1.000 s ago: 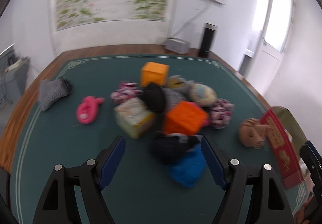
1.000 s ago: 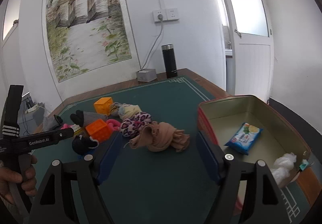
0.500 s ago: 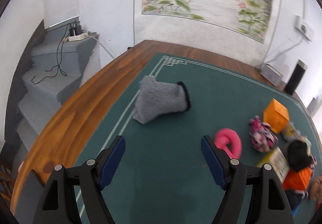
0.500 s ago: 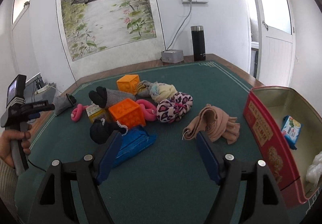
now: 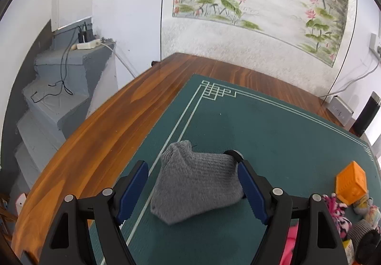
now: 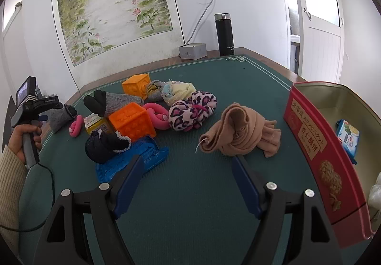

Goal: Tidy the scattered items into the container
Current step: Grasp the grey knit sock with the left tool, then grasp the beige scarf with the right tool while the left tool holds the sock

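Observation:
A grey knitted sock (image 5: 197,181) lies on the green mat (image 5: 273,126) near its left border, between the fingers of my left gripper (image 5: 191,166), which stands open around it. In the right wrist view a hand holds that left gripper (image 6: 45,119) at the same grey sock (image 6: 59,117). My right gripper (image 6: 188,160) is open and empty, low over the mat, just short of a tan cloth (image 6: 240,134). The red tin (image 6: 316,145) stands at the right with a blue-and-white packet (image 6: 347,138) inside.
A pile sits mid-mat: two orange cubes (image 6: 133,122), a leopard-print bundle (image 6: 193,110), a pink ring (image 6: 156,117), a black sock (image 6: 104,145), a blue packet (image 6: 133,162). A black flask (image 6: 223,33) and grey box (image 6: 193,50) stand at the back. Grey stairs (image 5: 59,98) drop beyond the table's left edge.
My left gripper swung left from the pile to the grey sock, which now lies between its fingers. My right gripper sank and turned towards the pile, shifting the tin to the frame's right edge.

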{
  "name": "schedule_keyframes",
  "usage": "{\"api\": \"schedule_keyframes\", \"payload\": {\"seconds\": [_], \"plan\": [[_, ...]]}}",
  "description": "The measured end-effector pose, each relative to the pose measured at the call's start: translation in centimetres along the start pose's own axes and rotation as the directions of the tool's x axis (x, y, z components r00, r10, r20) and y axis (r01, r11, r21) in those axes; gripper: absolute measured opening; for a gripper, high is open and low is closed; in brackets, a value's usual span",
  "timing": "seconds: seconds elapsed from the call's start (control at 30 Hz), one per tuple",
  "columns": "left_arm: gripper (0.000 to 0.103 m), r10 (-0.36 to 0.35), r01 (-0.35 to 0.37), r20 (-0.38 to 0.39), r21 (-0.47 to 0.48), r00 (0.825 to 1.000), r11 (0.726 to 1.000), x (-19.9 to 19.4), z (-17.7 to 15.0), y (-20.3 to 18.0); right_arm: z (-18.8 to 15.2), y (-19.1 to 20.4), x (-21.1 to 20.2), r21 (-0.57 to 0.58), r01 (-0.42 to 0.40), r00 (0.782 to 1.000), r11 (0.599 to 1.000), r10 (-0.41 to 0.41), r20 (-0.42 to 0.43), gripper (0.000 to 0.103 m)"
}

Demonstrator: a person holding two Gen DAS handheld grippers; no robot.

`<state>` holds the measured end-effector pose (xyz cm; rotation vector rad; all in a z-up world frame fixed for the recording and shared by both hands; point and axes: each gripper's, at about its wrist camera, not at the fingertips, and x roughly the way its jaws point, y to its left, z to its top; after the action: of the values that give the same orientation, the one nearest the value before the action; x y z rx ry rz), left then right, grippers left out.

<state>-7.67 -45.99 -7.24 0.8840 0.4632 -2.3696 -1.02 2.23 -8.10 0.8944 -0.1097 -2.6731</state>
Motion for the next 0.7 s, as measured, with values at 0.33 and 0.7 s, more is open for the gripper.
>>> {"api": "schedule_keyframes", "payload": {"seconds": [0.33,0.7], "plan": [[0.088,-0.073,0.068,-0.081,-0.065,0.994,0.996,3.4,-0.5,1.2,0.0,-0.2,0.6,0.019,0.0,1.0,1.0,0.0,-0.023,0.079],[0.043,-0.023,0.022,-0.044,-0.009,0.999,1.0,0.7,-1.8,-0.9,-0.1,-0.3,0.1,0.028,0.0,1.0,1.0,-0.001,0.007,0.079]]}}
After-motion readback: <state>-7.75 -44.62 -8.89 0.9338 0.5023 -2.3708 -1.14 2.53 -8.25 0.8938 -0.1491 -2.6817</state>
